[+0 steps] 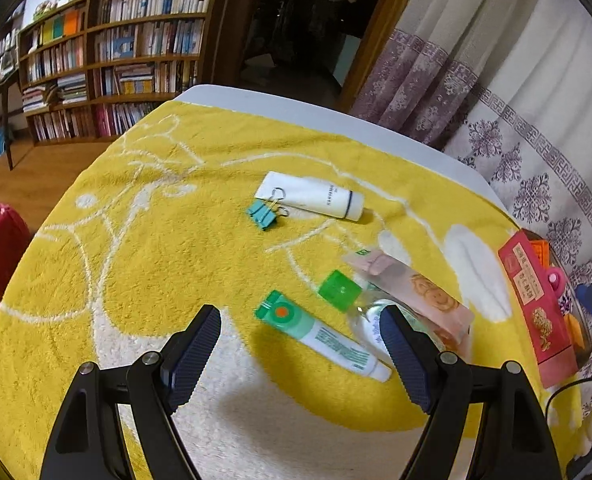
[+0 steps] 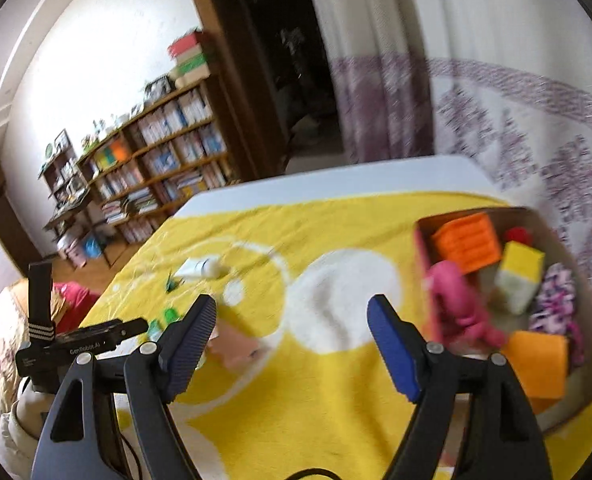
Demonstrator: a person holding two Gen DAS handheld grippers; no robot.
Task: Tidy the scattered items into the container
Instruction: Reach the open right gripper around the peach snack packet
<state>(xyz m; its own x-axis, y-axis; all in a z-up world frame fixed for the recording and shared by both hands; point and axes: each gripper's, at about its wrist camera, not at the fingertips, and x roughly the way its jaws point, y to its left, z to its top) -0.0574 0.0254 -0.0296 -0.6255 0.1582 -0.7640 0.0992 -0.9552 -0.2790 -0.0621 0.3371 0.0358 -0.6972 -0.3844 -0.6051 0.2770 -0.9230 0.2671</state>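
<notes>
1. The yellow towel over the surface is fluffy, matt cloth.
2. The white tube looks like smooth plastic.
3. The pink packet is glossy film.
4. The red box is printed cardboard.
5. The tongs' pads are ribbed, matt.

On the towel I count two tubes, one teal binder clip, one green-capped bottle, one pink packet; one red box at its right edge.
</notes>
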